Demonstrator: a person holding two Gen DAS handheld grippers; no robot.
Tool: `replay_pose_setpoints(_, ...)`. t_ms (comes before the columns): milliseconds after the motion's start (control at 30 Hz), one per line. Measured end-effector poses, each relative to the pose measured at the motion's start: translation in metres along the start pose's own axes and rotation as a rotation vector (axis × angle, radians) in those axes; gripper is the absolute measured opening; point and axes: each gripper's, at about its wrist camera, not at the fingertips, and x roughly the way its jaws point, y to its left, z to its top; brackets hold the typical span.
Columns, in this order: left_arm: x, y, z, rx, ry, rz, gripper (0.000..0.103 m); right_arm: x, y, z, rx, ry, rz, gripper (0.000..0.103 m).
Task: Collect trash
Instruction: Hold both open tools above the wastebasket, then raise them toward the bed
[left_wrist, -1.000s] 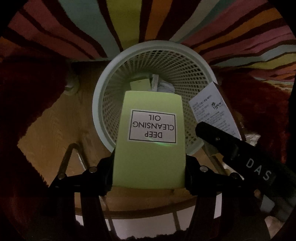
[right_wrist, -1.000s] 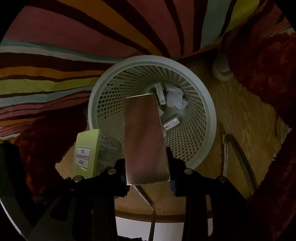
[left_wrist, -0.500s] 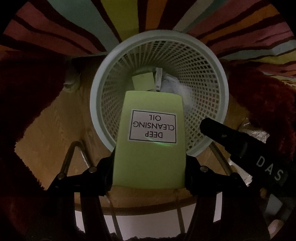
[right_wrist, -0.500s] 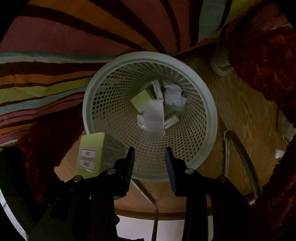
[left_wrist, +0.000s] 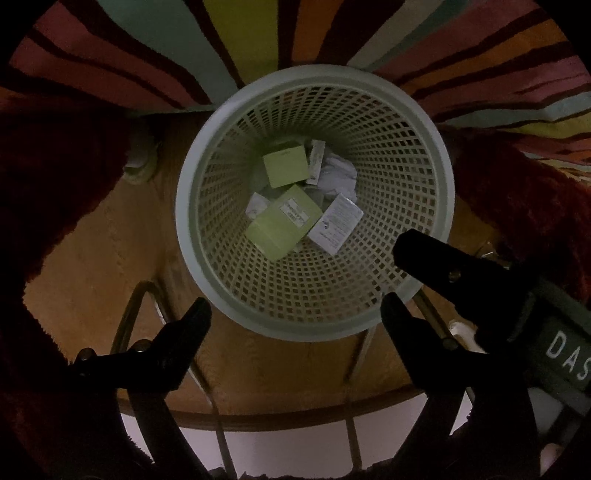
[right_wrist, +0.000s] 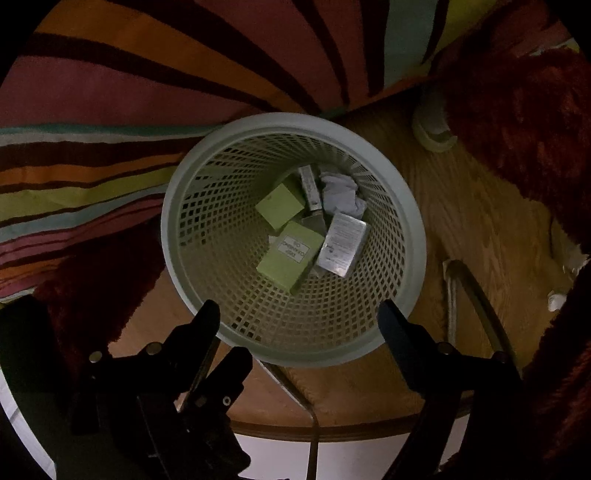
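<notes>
A pale mesh waste basket (left_wrist: 192, 236) (right_wrist: 413, 266) stands on the wooden floor below both grippers. Inside lie the green "Deep Cleansing Oil" box (left_wrist: 284, 225) (right_wrist: 288, 258), a silver box (left_wrist: 334, 225) (right_wrist: 343, 243), a smaller green box (left_wrist: 285, 165) (right_wrist: 279, 208), a narrow box and crumpled white paper (left_wrist: 338, 175) (right_wrist: 341, 194). My left gripper (left_wrist: 295, 314) is open and empty above the basket's near rim. My right gripper (right_wrist: 299, 317) is open and empty too; it shows at the right of the left wrist view (left_wrist: 436, 258).
A striped multicoloured rug (left_wrist: 258, 44) (right_wrist: 147, 92) lies beyond the basket. Dark red shaggy fabric (left_wrist: 55, 177) (right_wrist: 517, 122) flanks it on both sides. A metal chair frame (right_wrist: 476, 295) and a round wooden edge (left_wrist: 295, 413) lie below. A small white round object (right_wrist: 432, 129) sits on the floor.
The right gripper opened first and dropped the silver box into the basket. The left gripper then opened and the green Deep Cleansing Oil box fell in too.
</notes>
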Motion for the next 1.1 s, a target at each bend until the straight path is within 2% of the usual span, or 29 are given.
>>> replay_pose_setpoints(267, -0.007, 0.006, 0.000, -0.039, -0.028, -0.029, 0.091, -0.008, -0.007, 0.001, 0.035, -0.028, 0.045, 0.085)
replay_pose_setpoints(667, -0.039, 0.005, -0.015, -0.038, -0.171, -0.017, 0.091, -0.020, -0.007, -0.005, 0.029, -0.082, 0.062, 0.085)
replay_pose_setpoints(867, -0.065, 0.007, -0.024, -0.034, -0.267, -0.006, 0.091, -0.032, -0.004, -0.013, -0.004, -0.130, 0.081, 0.085)
replay_pose_setpoints(1100, -0.085, 0.009, -0.030, -0.030, -0.334, 0.008, 0.091, -0.044, -0.001, -0.017, -0.030, -0.165, 0.100, 0.085)
